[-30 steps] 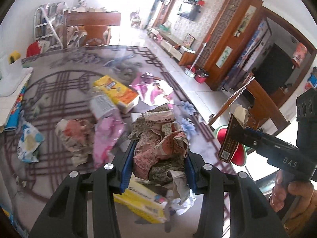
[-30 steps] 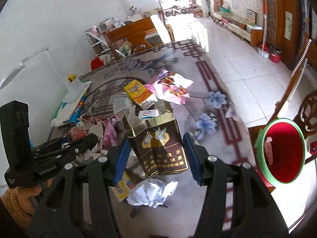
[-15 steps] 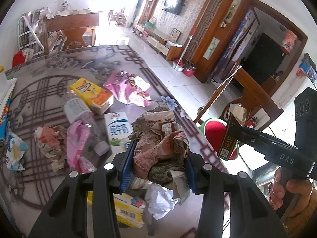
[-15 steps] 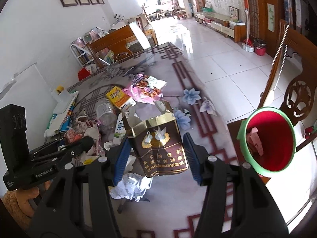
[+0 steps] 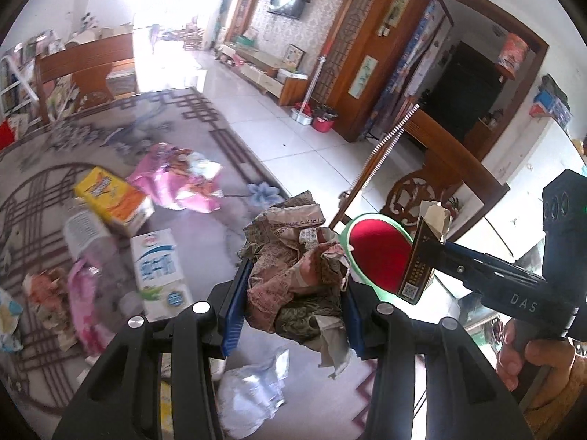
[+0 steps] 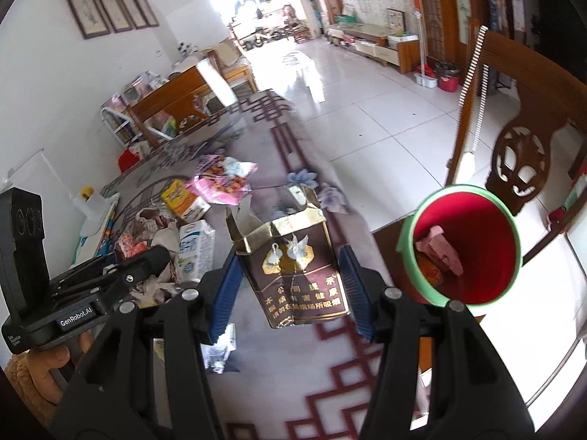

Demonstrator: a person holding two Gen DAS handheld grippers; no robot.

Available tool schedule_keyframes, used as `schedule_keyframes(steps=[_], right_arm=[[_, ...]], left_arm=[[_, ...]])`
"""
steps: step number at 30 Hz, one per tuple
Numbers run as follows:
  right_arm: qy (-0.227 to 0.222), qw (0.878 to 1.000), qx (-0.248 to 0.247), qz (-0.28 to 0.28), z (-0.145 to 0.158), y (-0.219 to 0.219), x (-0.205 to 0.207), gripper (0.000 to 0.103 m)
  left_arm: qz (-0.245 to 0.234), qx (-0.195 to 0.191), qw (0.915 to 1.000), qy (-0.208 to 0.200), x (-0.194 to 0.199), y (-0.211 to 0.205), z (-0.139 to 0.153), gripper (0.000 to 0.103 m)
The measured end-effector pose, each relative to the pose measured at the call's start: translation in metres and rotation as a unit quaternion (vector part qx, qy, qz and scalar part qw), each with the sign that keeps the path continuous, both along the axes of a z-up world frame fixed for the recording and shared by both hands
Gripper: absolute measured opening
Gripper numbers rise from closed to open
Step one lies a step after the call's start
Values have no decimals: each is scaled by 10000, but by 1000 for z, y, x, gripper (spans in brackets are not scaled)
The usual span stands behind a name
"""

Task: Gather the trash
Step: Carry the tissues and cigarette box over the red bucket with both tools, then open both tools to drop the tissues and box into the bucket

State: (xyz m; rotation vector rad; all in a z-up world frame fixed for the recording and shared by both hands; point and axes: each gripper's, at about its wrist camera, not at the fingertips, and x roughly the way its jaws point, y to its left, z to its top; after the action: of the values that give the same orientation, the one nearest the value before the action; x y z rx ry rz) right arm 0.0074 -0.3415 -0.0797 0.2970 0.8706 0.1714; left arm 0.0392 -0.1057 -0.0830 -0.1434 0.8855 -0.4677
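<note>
- Two grippers are loaded: the left gripper (image 5: pixel 295 295) is clamped on a crumpled newspaper wad (image 5: pixel 297 264), and the right gripper (image 6: pixel 291 280) is clamped on an opened cigarette carton (image 6: pixel 293 267).
- Position: both loads are held above the table's near right edge. The red bin (image 6: pixel 473 282) with its green rim stands off the table to the right, beside a wooden chair (image 6: pixel 521 161).
- Orientation: the carton's long axis runs up and away from the wrist camera, torn open end far, printed face toward the camera. The wad has no clear long axis; a loose paper tail hangs from it toward the near side.
- Done, as judged: the bin already holds some pinkish scraps (image 6: pixel 440 247), so collection has begun.
- Outstanding: neither held item is in the bin. On the patterned table (image 5: pixel 205 117) remain a yellow carton (image 5: pixel 110 196), a pink wrapper (image 5: pixel 176 179), a milk carton (image 5: pixel 157 267), a clear bottle (image 5: pixel 91 242), a white crumpled wrapper (image 5: pixel 253 392) and further crumpled paper at the far left.
- Assessment: the task appears well short of half complete.
</note>
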Motion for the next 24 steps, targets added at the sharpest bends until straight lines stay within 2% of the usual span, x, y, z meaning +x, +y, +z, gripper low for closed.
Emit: schedule_keyframes(steps=[13,20,24], right_arm=[[197,9957,-17,-901,-11,-97,-9,52],[359,9918,66,-1221,-24,-152,2,52],[382,9907,53,-1307,-28,-178,12,52]], left_arm=[[-842,-30,9963,150,30,-104,-9,42],[-1092,-162,9934,305,61,-175,-18,42],[-1278,-104,9913,292,71,-211,-22,42]])
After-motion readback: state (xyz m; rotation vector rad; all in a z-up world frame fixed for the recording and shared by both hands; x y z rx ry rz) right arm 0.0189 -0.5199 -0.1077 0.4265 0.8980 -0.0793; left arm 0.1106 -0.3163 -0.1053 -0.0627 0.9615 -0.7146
